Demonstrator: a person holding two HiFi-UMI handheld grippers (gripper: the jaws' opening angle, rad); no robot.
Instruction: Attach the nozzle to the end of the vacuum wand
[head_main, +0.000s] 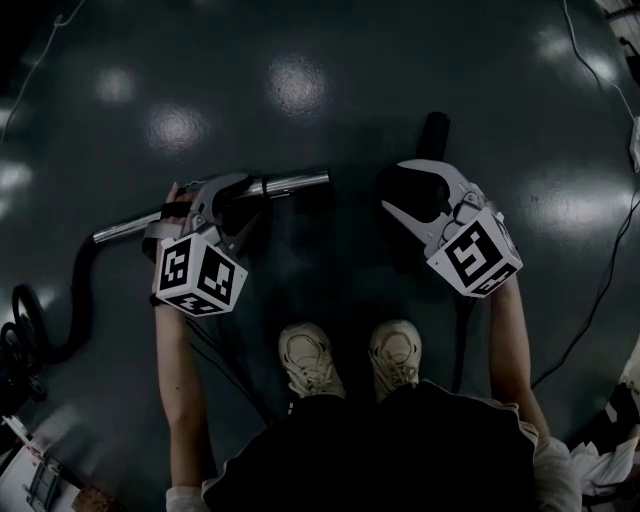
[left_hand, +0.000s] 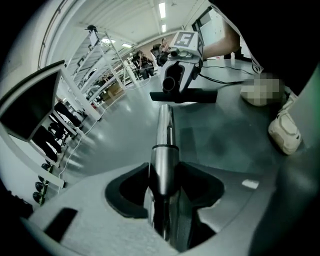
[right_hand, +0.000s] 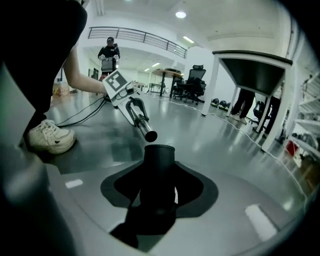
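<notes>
The left claw (left_hand: 162, 185) is clamped on the wand (left_hand: 162, 150), pads pressing both sides of the metal tube, which runs straight out ahead of its jaws. The right claw (right_hand: 159, 187) is clamped on the black nozzle (right_hand: 159, 160), whose open mouth sticks out just past its jaws. The wand's free end (right_hand: 145, 131) hangs beyond that mouth, close but apart from it. From the head view the wand (head_main: 290, 184) points from the left claw (head_main: 245, 195) toward the right claw (head_main: 410, 195), with a gap to the nozzle (head_main: 433, 132). A hose (head_main: 75, 300) trails behind the left claw.
</notes>
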